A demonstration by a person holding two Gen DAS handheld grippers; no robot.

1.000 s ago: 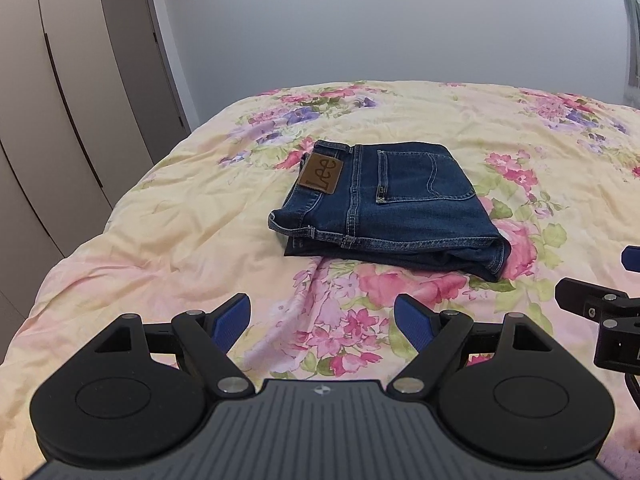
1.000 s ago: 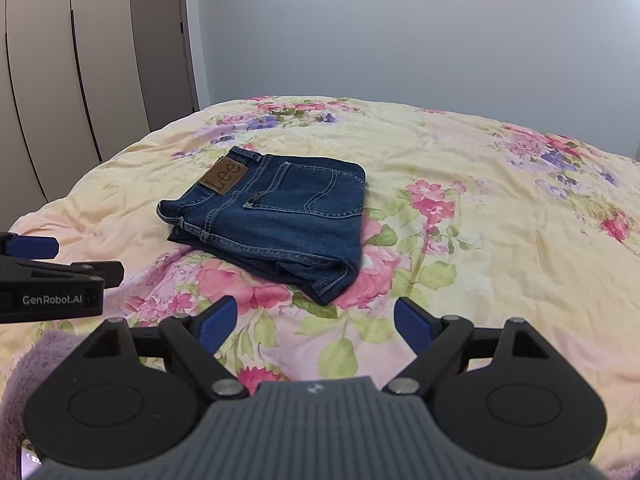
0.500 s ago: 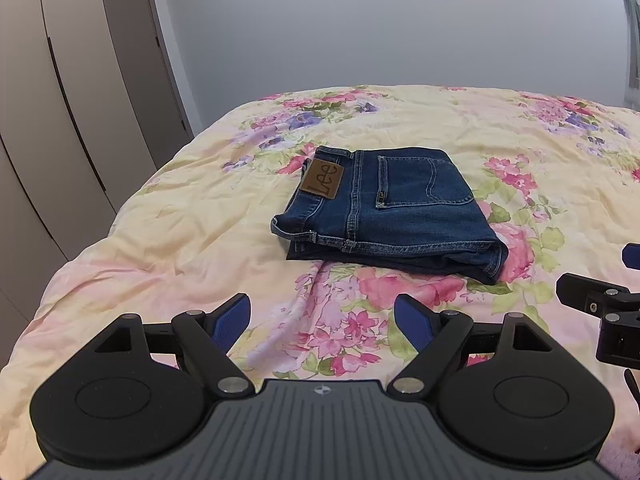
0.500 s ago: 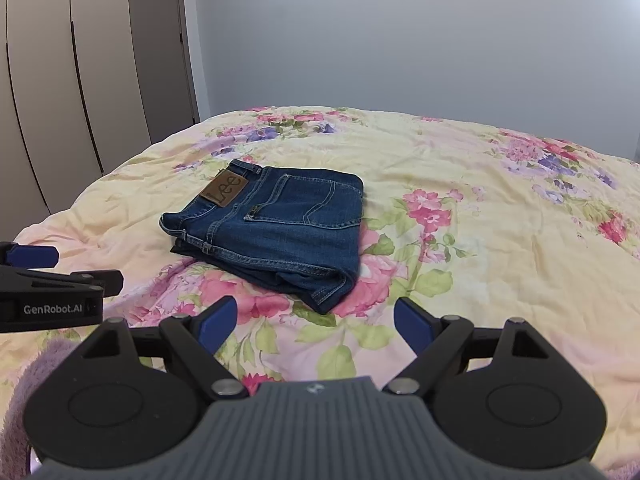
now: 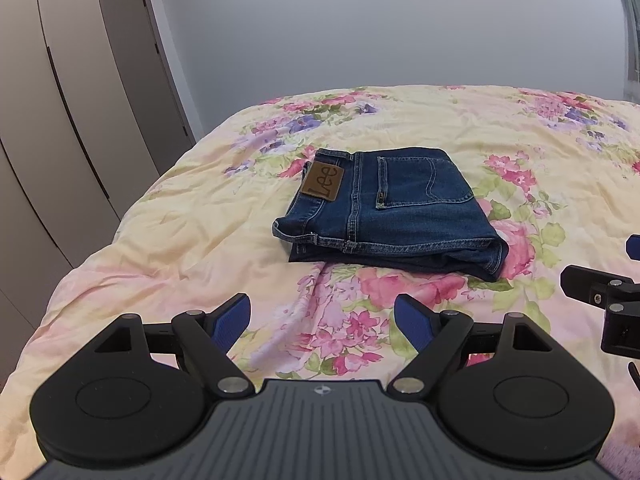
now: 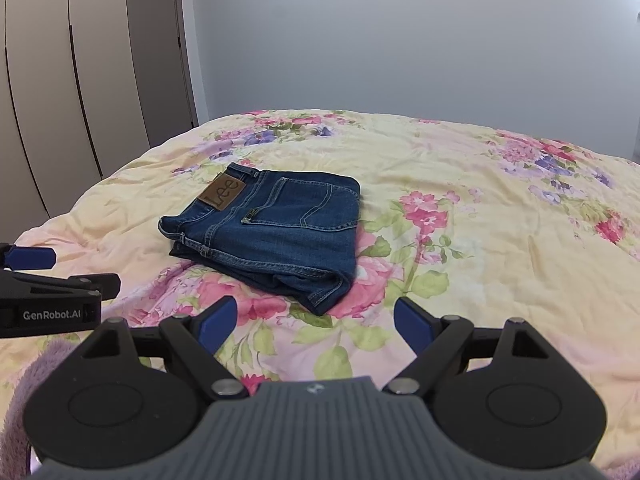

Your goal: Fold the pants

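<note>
On the flowered bedspread, our folded Lee jeans sit finished, both tools clear of them.

We see the folded jeans lying as a compact denim stack near the middle of the floral bedspread, leather patch and back pocket up, the folded edge towards us. We judge the folding done, so the step in hand is simply backing off cleanly: lift away without snagging the near edge or dragging the quilt under the stack. Our left hand-held gripper hangs above the bedspread with its blue pads spread and nothing between them; our right hand-held gripper likewise gapes empty, well short of the denim.
</note>
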